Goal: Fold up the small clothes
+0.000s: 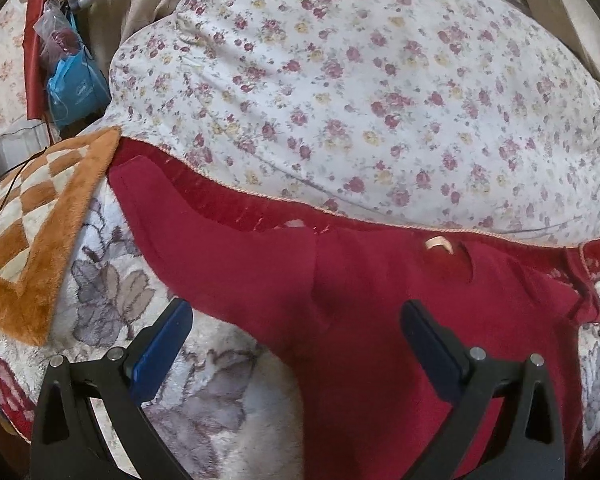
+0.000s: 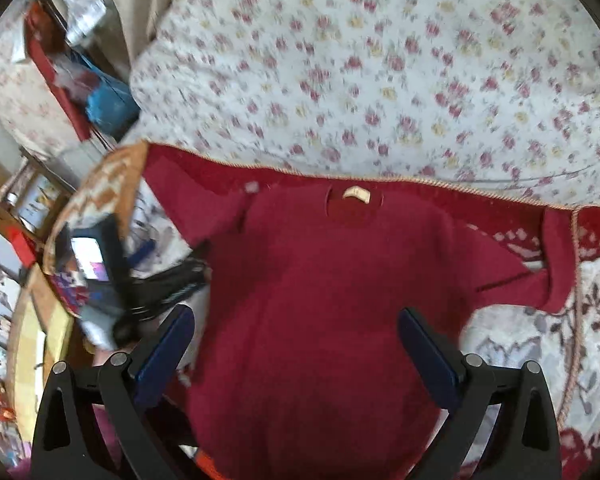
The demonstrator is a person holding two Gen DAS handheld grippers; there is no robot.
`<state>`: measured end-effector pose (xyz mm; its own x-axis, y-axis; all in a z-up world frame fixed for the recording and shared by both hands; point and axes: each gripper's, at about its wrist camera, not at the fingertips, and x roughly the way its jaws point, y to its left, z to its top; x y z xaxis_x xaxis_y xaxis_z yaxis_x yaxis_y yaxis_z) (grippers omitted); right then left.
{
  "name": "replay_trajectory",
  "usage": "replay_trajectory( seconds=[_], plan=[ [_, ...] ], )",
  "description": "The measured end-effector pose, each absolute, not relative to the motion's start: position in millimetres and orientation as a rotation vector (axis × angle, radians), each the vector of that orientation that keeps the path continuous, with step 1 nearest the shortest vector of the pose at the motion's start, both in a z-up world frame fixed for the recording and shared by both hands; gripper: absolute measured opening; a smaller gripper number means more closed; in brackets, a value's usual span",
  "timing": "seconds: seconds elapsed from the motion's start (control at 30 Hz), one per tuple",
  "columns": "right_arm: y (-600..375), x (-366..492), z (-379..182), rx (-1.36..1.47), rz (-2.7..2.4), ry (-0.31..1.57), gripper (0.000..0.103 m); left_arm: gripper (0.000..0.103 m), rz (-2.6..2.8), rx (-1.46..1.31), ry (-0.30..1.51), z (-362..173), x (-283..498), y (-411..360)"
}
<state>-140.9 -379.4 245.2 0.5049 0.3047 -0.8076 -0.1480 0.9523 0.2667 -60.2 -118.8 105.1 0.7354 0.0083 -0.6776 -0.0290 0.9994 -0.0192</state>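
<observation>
A small dark red sweater [image 1: 360,300] lies spread flat on a floral blanket, neck label [image 1: 439,245] at the far side, one sleeve [image 1: 188,220] reaching out to the left. My left gripper [image 1: 296,312] hangs open just above its left body edge, nothing between the blue pads. In the right wrist view the same sweater [image 2: 320,288] fills the middle, label [image 2: 356,194] on top, right sleeve [image 2: 512,264] stretched to the right. My right gripper [image 2: 296,320] is open over the sweater's body. The other gripper [image 2: 156,280] shows blurred at the left.
A big flower-print pillow [image 1: 360,92] lies right behind the sweater. An orange checked mat [image 1: 32,232] sits at the left on the pale leaf-patterned blanket [image 1: 140,320]. A blue bag [image 1: 76,84] and clutter stand far left. The blanket's corded edge [image 2: 576,280] runs at the right.
</observation>
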Motion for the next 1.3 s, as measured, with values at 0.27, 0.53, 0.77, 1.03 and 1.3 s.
replay_trajectory(
  seconds=[0.27, 0.53, 0.77, 1.03, 1.3],
  plan=[
    [-398, -184, 252, 0.377, 0.309, 1.055, 0.103, 0.103, 0.008, -0.028, 0.738, 108, -66, -128],
    [-366, -133, 184, 0.120, 0.112, 0.934, 0.103, 0.103, 0.006, -0.065, 0.773, 103, -64, -121],
    [-345, -74, 110, 0.041, 0.037, 0.912, 0.103, 0.103, 0.033, -0.038, 0.823, 86, -52, -116],
    [-339, -40, 70, 0.068, -0.006, 0.959, 0.103, 0.103, 0.045, -0.012, 0.814, 79, -39, -119],
    [-344, -39, 64, 0.143, 0.042, 0.949, 0.103, 0.103, 0.055, -0.031, 0.813, 74, -26, -122]
  ],
)
